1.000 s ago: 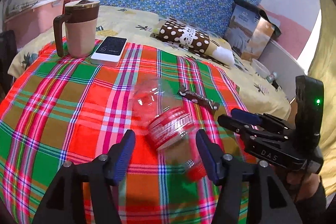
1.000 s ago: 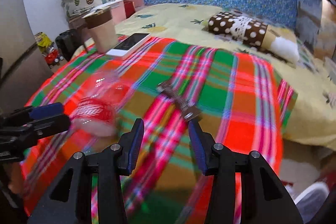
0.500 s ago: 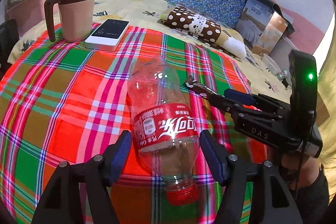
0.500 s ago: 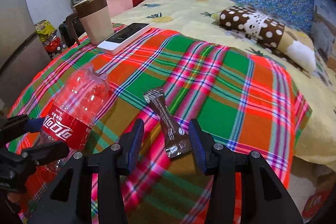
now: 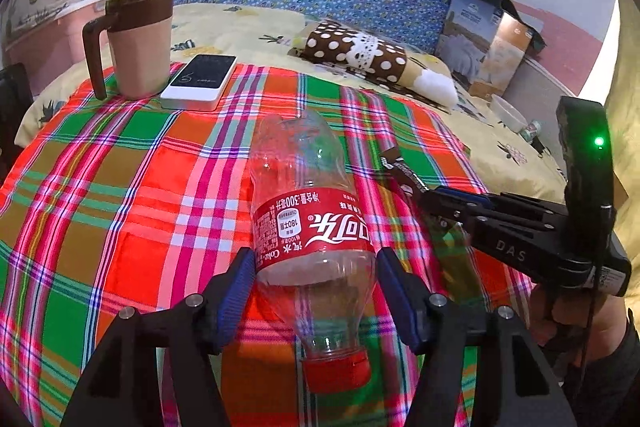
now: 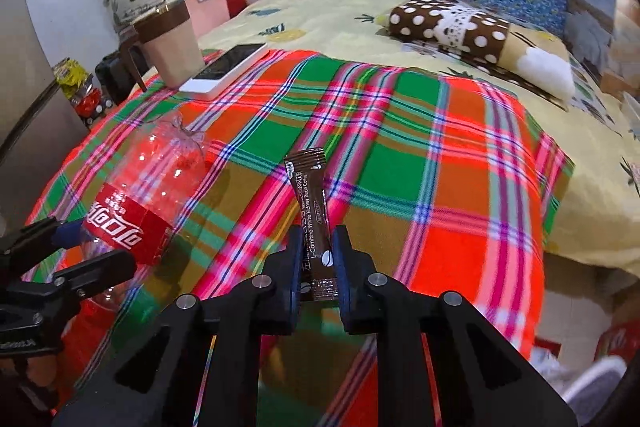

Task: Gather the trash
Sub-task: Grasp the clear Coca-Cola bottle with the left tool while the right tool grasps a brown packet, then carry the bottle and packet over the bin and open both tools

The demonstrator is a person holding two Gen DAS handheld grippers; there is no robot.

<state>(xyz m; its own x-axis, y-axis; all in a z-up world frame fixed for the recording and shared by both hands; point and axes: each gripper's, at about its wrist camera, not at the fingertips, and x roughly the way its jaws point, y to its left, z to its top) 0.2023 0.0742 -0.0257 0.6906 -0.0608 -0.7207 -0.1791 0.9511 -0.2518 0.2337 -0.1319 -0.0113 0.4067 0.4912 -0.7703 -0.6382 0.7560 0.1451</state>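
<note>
An empty clear cola bottle (image 5: 312,223) with a red label and red cap lies on the plaid cloth (image 5: 120,187), cap toward me. My left gripper (image 5: 314,267) has its jaws closed against the bottle's sides just below the label. The bottle also shows in the right wrist view (image 6: 136,203). My right gripper (image 6: 318,247) is shut on a brown coffee sachet (image 6: 310,203), which sticks up and forward between the pads. In the left wrist view the right gripper (image 5: 436,199) holds the sachet (image 5: 400,169) to the right of the bottle.
A beige mug with brown handle (image 5: 138,39) and a white phone-like slab (image 5: 200,81) sit at the cloth's far left. A polka-dot roll (image 5: 360,53) lies behind on the yellow sheet. Boxes (image 5: 488,31) stand at the back right. The cloth's right edge drops off (image 6: 552,227).
My left gripper moved forward around the bottle and closed on it. My right gripper advanced onto the coffee sachet and shut on it; the sachet now stands between the pads.
</note>
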